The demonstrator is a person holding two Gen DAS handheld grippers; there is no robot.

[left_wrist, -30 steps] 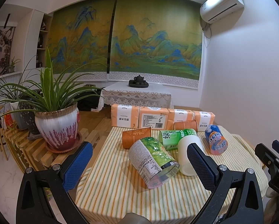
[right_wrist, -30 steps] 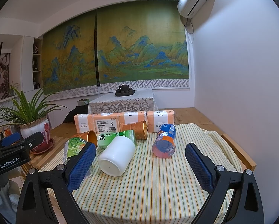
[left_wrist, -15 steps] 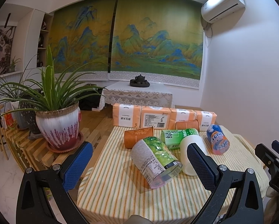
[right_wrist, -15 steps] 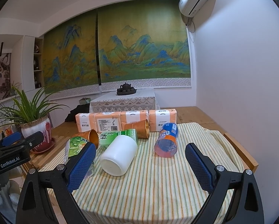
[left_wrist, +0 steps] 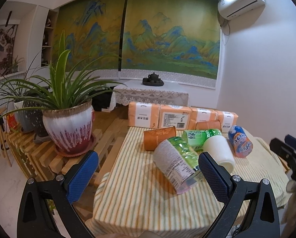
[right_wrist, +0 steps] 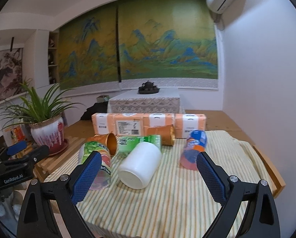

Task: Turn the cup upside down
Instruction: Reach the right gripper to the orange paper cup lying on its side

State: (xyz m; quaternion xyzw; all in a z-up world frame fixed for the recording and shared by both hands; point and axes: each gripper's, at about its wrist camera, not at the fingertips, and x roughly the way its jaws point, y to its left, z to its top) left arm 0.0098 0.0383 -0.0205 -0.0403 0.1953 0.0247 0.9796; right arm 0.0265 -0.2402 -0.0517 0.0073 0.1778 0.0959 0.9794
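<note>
Several cups lie on their sides on a striped tablecloth [right_wrist: 167, 194]. A white cup [right_wrist: 140, 164] lies in the middle, its flat end toward me; it also shows in the left wrist view [left_wrist: 219, 151]. A clear cup with a green label [left_wrist: 176, 163] lies left of it. Two orange cups [right_wrist: 105, 141] [right_wrist: 163, 133] and a blue-orange cup [right_wrist: 193, 148] lie further back. My right gripper [right_wrist: 146, 178] is open, above the table's near part, short of the white cup. My left gripper [left_wrist: 146, 180] is open, near the table's left front corner.
Orange tissue packs [right_wrist: 148, 124] line the table's far edge. A green bottle [right_wrist: 139, 142] lies behind the white cup. A potted plant [left_wrist: 68, 127] stands on a slatted wooden rack left of the table. A wall is close on the right.
Both grippers have moved forward toward the table; the cups appear larger and nearer. The left view has shifted to the left. Nothing on the table has moved.
</note>
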